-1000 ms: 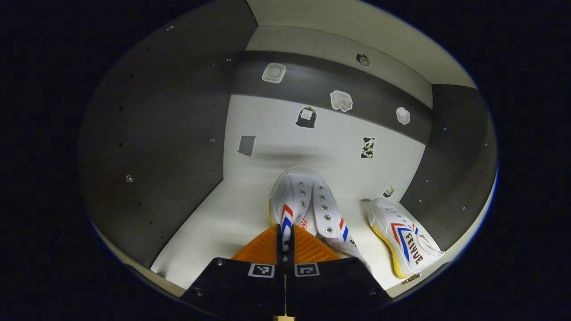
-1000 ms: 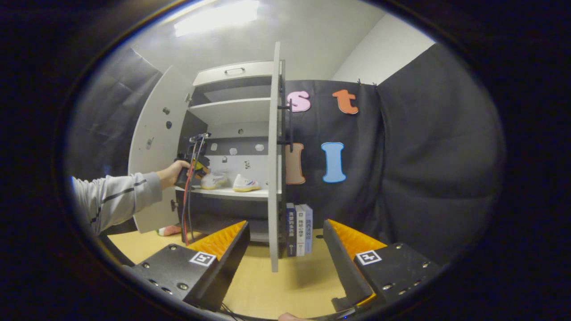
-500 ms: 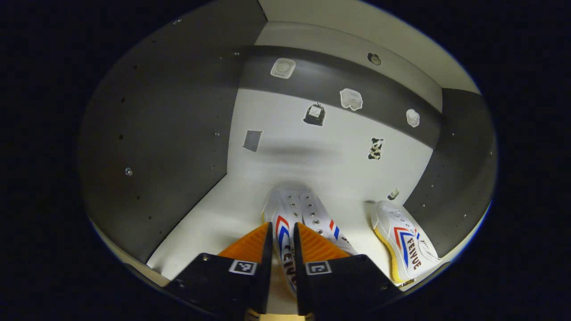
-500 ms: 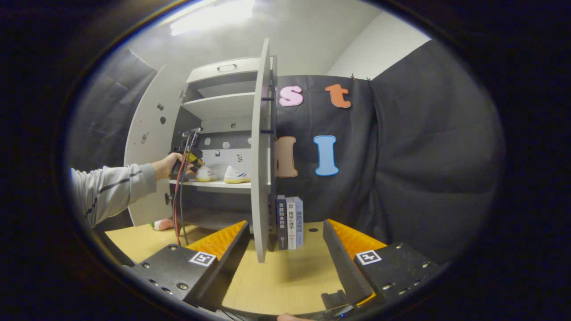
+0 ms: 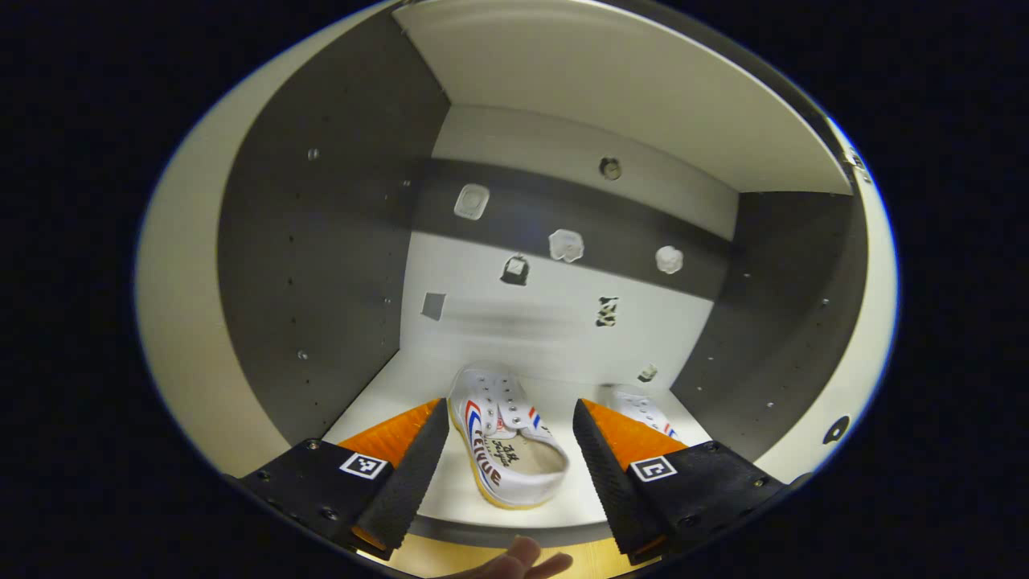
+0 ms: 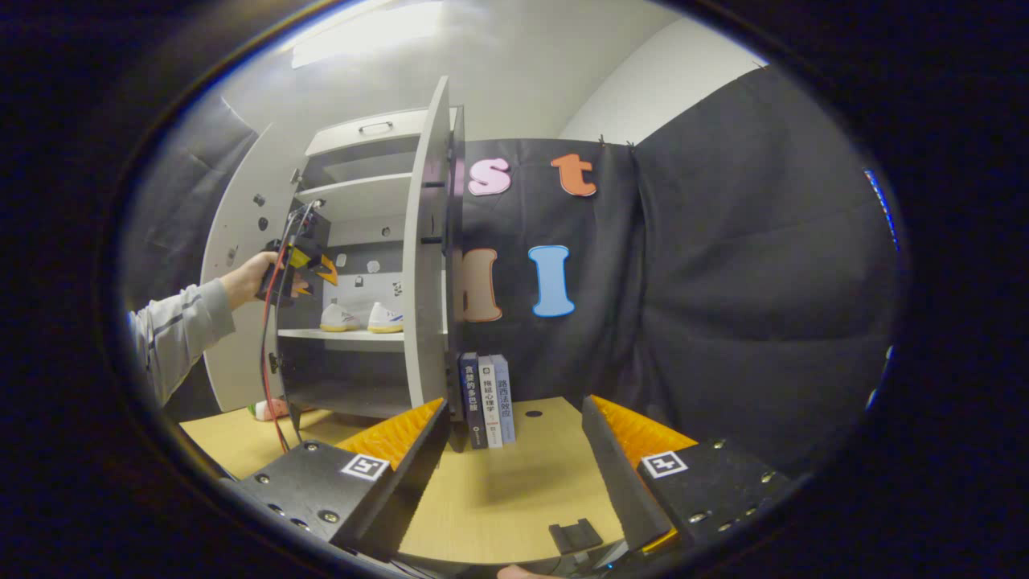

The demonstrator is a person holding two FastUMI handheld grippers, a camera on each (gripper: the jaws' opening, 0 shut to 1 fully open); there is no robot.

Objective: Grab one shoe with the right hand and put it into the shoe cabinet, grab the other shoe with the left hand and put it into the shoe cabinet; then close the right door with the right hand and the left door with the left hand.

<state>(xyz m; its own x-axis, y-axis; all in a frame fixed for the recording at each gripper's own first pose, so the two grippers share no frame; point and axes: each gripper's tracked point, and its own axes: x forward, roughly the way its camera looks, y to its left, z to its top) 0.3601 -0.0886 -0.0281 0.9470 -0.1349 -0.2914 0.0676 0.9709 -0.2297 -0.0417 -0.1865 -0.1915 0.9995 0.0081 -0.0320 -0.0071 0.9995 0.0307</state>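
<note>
Booth w/ black cloth wall, yellowish wood floor (image 6: 514, 490), and a white shoe cabinet (image 6: 358, 145) w/ dark grey inner walls. Both shoes sit on the white middle shelf (image 5: 386, 390): near shoe (image 5: 505, 446) toe to the back, heel toward the front edge; second shoe (image 5: 639, 406) beside it on the right, partly hidden by a finger in the left gripper view. In the right gripper view they're a small pair (image 6: 362, 318) side by side, close but apart.

Left gripper (image 5: 508, 466): jaws wide apart, nothing between the pads, the near shoe lying free in the gap; probably a release, w/ the gripper at the shelf front. Right gripper (image 6: 514, 474): jaws apart too, empty, low over the floor, facing the right door (image 6: 426, 265), which stands edge-on, wide open. Left door (image 6: 237, 241) also open, behind the person's hand (image 6: 251, 277).

Placing looks done; doors are what's left. Right hand likely next, since it's nearest its door. Books (image 6: 486, 398) stand at the door's foot, near its swing.
</note>
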